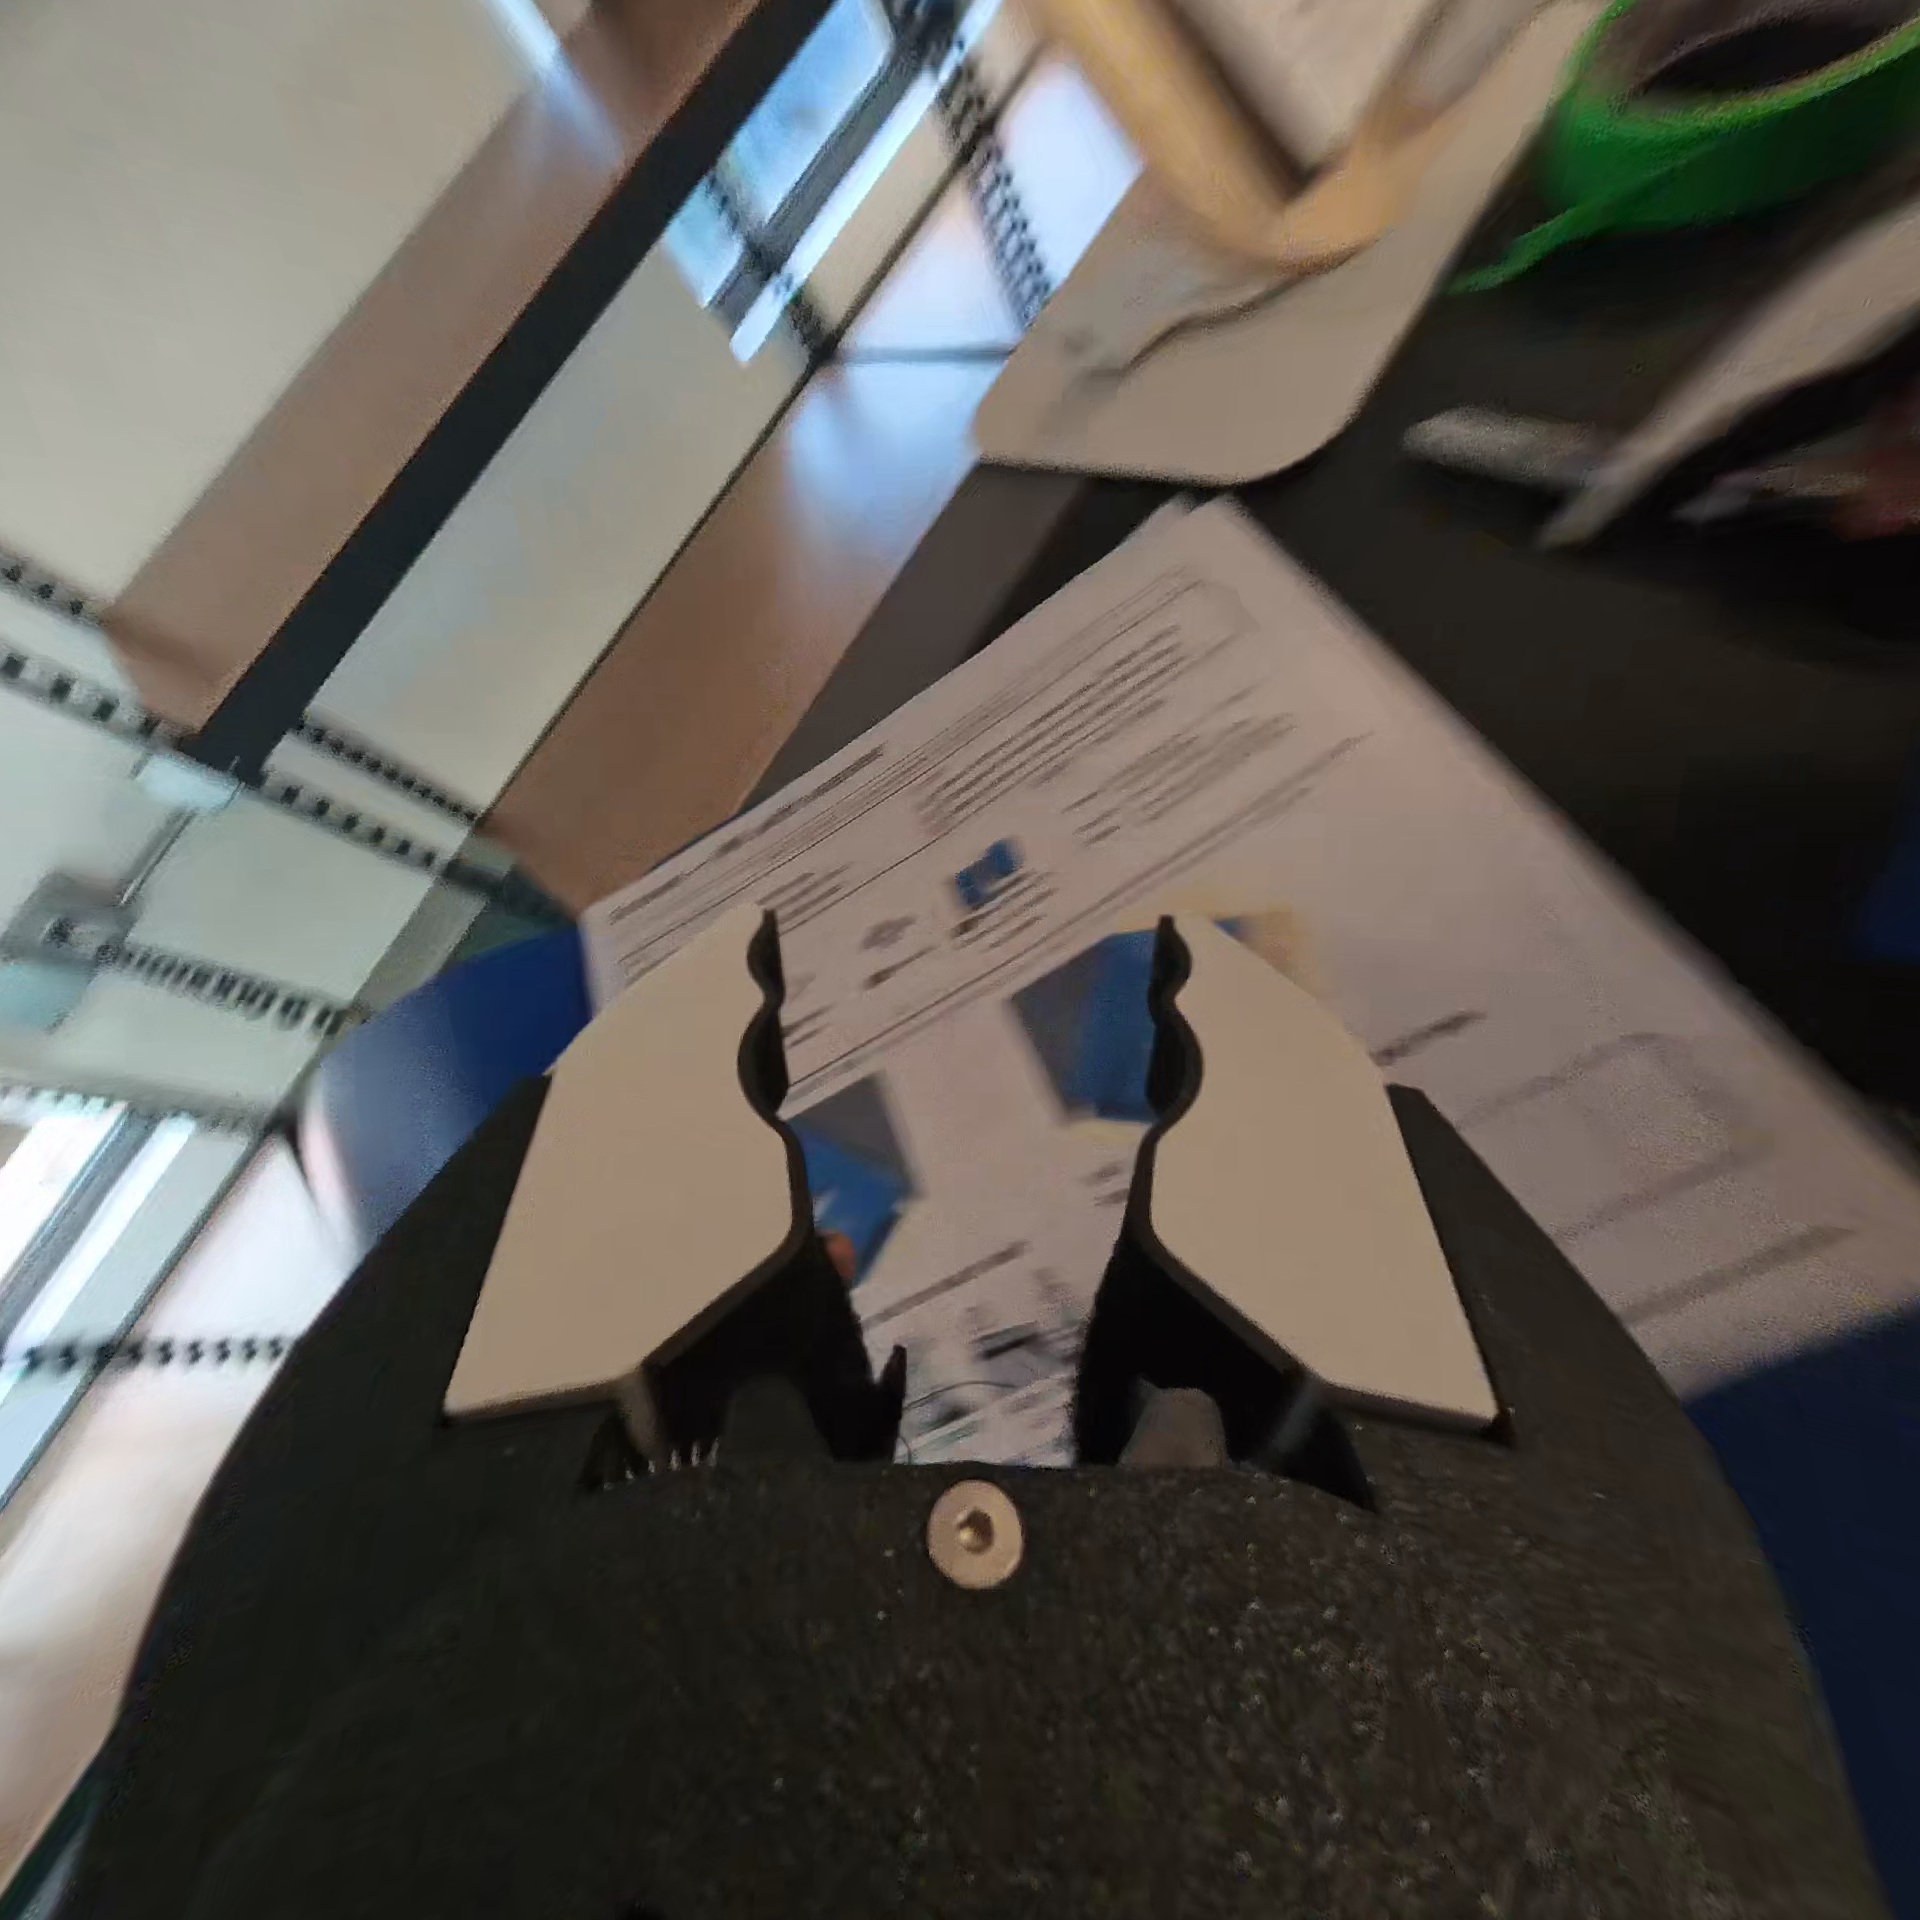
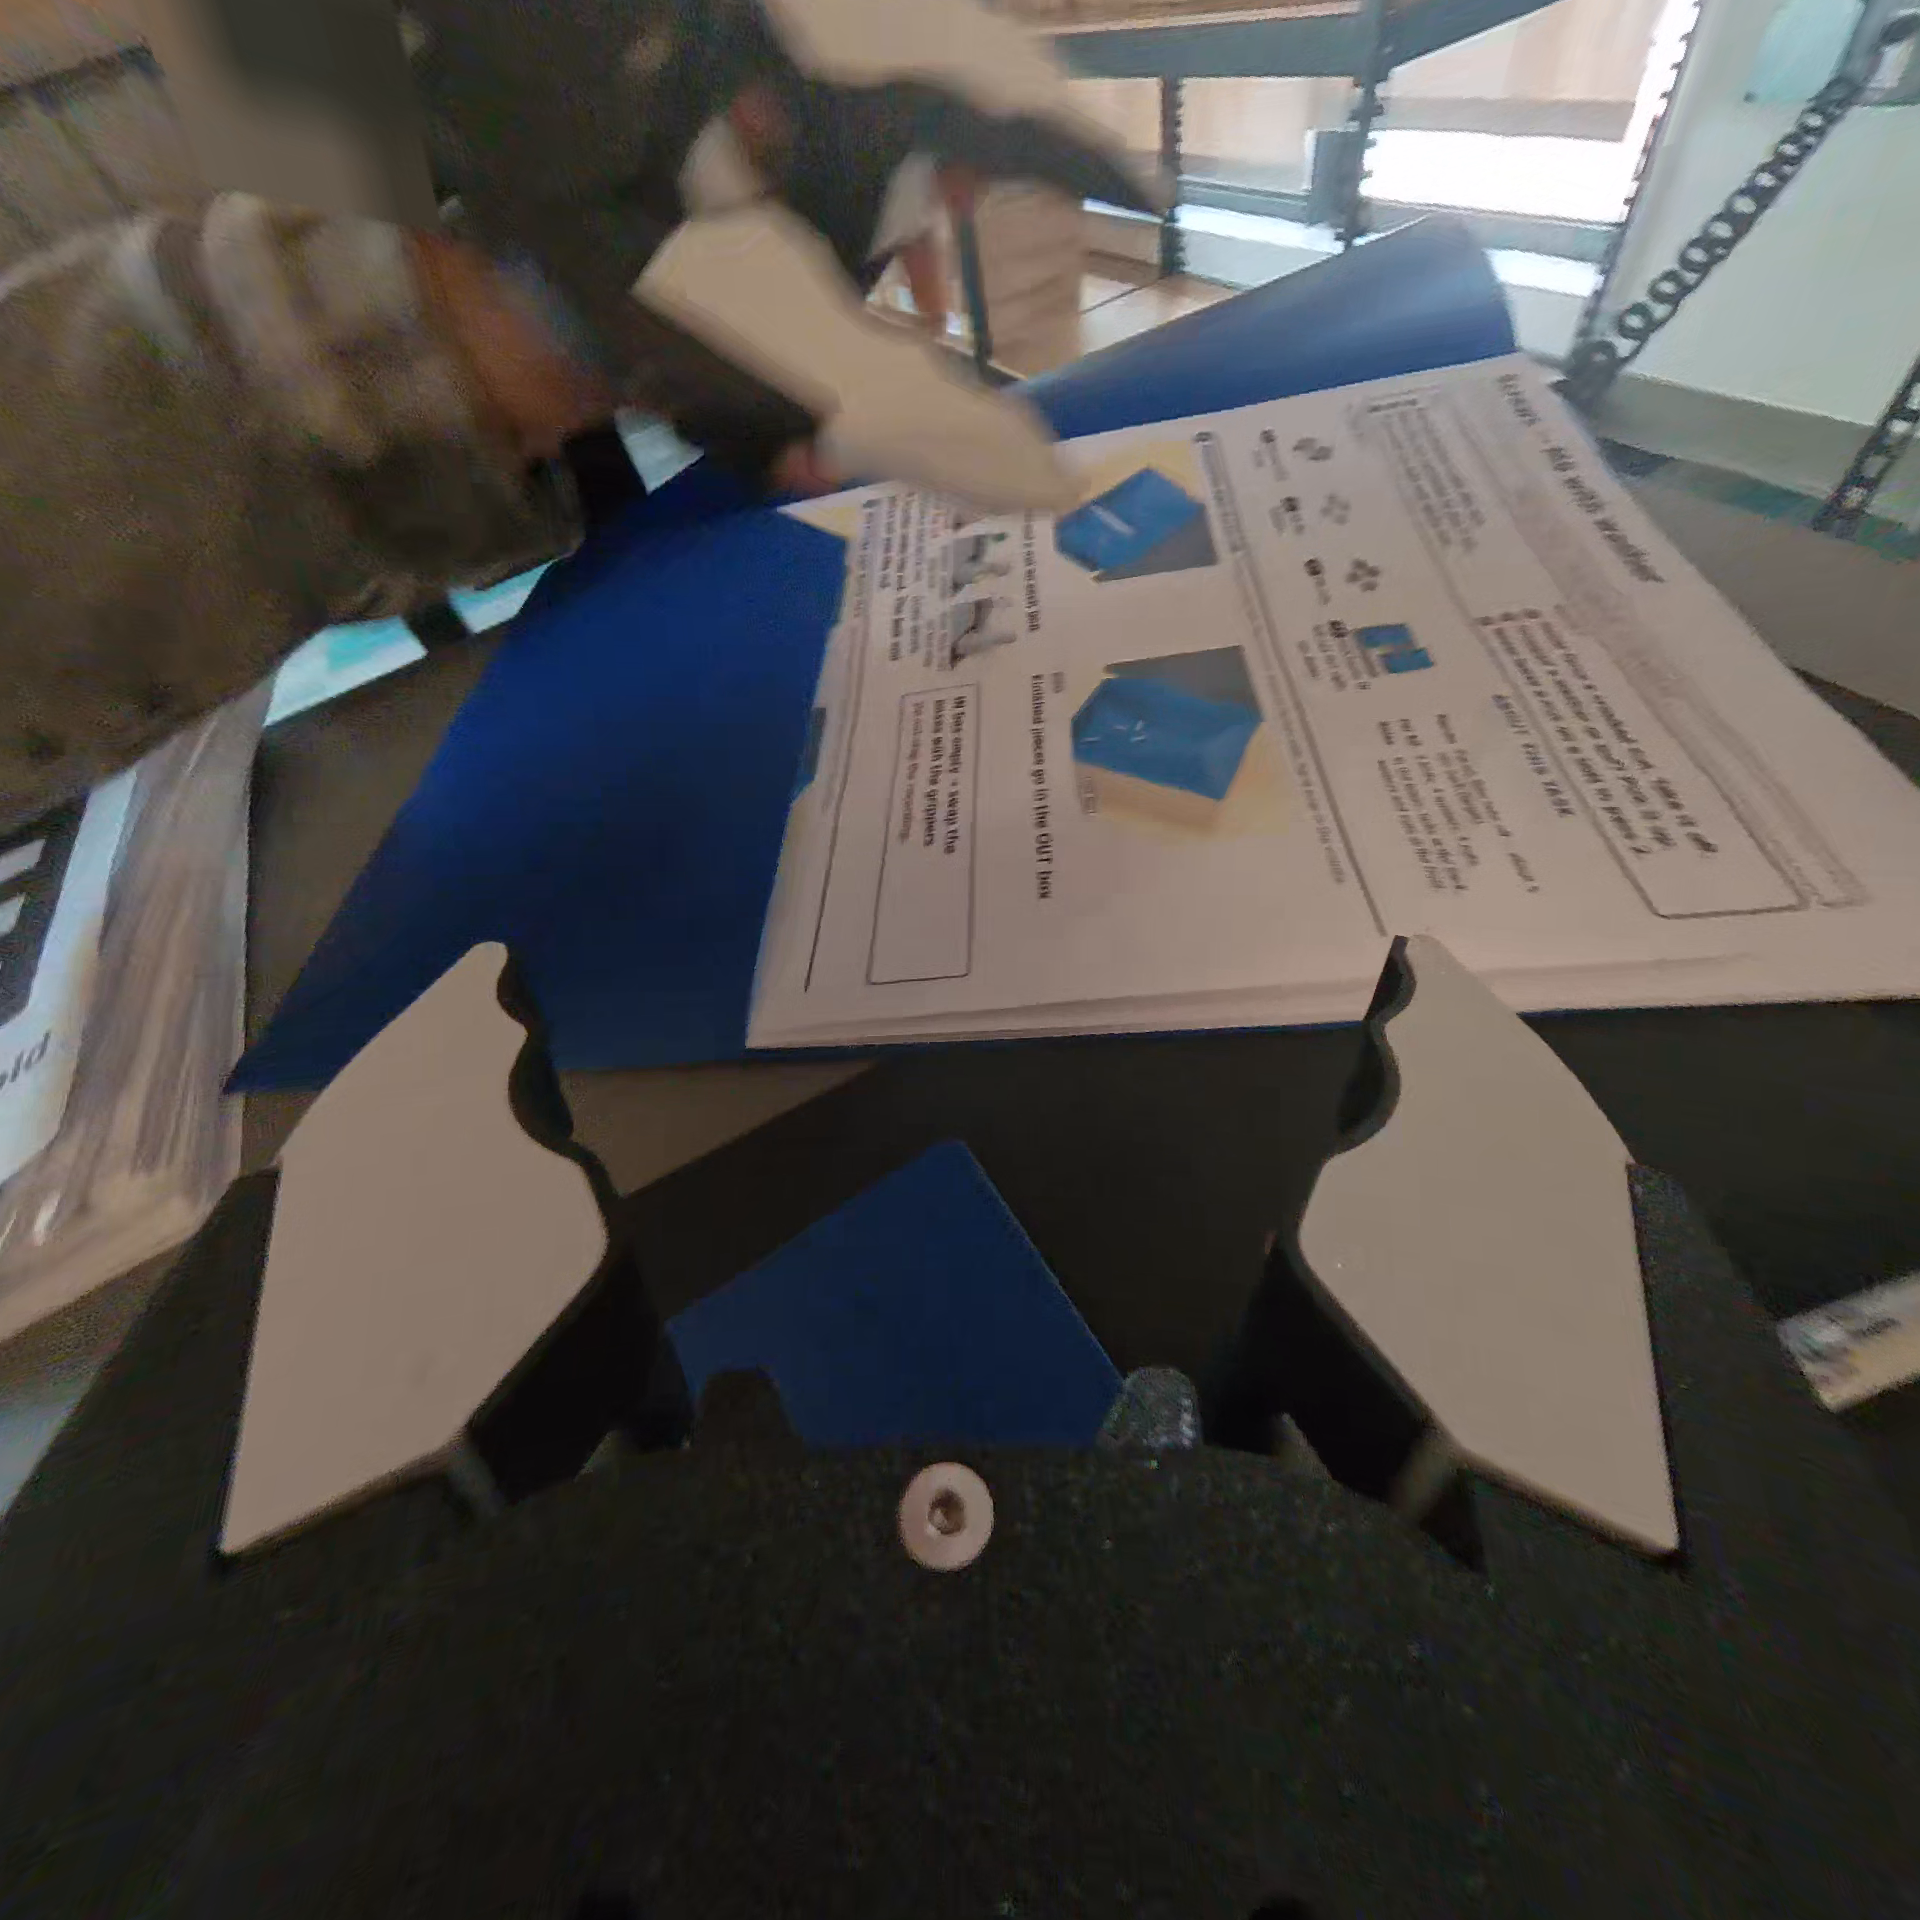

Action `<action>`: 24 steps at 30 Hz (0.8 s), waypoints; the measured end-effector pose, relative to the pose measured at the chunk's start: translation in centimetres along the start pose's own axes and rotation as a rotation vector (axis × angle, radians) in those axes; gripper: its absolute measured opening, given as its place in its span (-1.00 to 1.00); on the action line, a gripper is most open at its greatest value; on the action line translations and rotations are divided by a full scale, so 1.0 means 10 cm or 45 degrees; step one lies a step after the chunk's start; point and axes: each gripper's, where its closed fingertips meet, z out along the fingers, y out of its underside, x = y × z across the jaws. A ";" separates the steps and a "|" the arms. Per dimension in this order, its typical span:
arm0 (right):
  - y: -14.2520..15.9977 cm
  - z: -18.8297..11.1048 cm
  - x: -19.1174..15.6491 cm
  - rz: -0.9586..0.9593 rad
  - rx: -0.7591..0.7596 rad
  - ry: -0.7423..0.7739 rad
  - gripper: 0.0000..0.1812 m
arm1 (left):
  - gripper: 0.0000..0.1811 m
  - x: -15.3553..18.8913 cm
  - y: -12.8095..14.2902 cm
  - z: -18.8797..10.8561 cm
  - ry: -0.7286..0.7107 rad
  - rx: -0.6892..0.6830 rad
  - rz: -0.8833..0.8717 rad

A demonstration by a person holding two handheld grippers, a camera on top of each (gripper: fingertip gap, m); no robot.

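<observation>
The right gripper (image 2: 951, 1039), jaws wide and empty, hovers just off the printed sheet's (image 2: 1299, 727) near edge, over bare dark tabletop (image 2: 1039, 1101). The left gripper (image 1: 966, 925), part-open and empty, hangs above that flat sheet, whose smooth blue card (image 2: 582, 790) underlay juts out leftward.

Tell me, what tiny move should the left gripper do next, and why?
Probably ease the left gripper down a little onto the printed sheet. Its jaws stand open and empty just above the sheet, which lies on a blue sheet, and the view is blurred, so going slowly seems wise.

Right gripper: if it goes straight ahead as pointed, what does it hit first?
Probably the printed sheet lying on the blue sheet; the open right gripper points at its near edge. Depth unclear.
</observation>
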 end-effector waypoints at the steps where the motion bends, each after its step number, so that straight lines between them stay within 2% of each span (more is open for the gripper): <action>1: 0.01 0.02 -0.06 -0.013 0.019 -0.038 0.58 | -0.24 -0.24 0.14 0.06 -0.037 -0.090 -0.036; 3: -0.01 0.01 -0.16 -0.010 0.082 -0.109 0.53 | -0.18 -0.67 0.57 0.16 -0.057 -0.313 -0.259; 4: -0.05 -0.02 -0.19 -0.015 0.131 -0.139 0.53 | -0.15 -0.78 0.73 0.21 0.009 -0.358 -0.453; 5: -0.11 -0.06 -0.22 -0.019 0.193 -0.169 0.52 | -0.18 -0.86 0.80 0.25 0.072 -0.330 -0.673; 7: -0.16 -0.14 -0.27 -0.022 0.273 -0.225 0.49 | -0.36 -1.00 0.81 0.32 0.210 -0.198 -1.050; 9: -0.20 -0.21 -0.30 -0.026 0.338 -0.257 0.46 | -0.41 -1.16 0.85 0.37 0.254 -0.111 -1.248; 12: -0.28 -0.31 -0.28 -0.003 0.439 -0.262 0.40 | -0.45 -1.28 0.99 0.40 0.230 -0.151 -1.264; 16: -0.29 -0.32 -0.23 0.074 0.453 -0.289 0.40 | -0.40 -1.13 1.18 0.42 0.302 -0.319 -1.247; 24: -0.28 -0.31 -0.25 0.055 0.442 -0.284 0.39 | -0.37 -0.99 1.36 0.40 0.373 -0.372 -1.332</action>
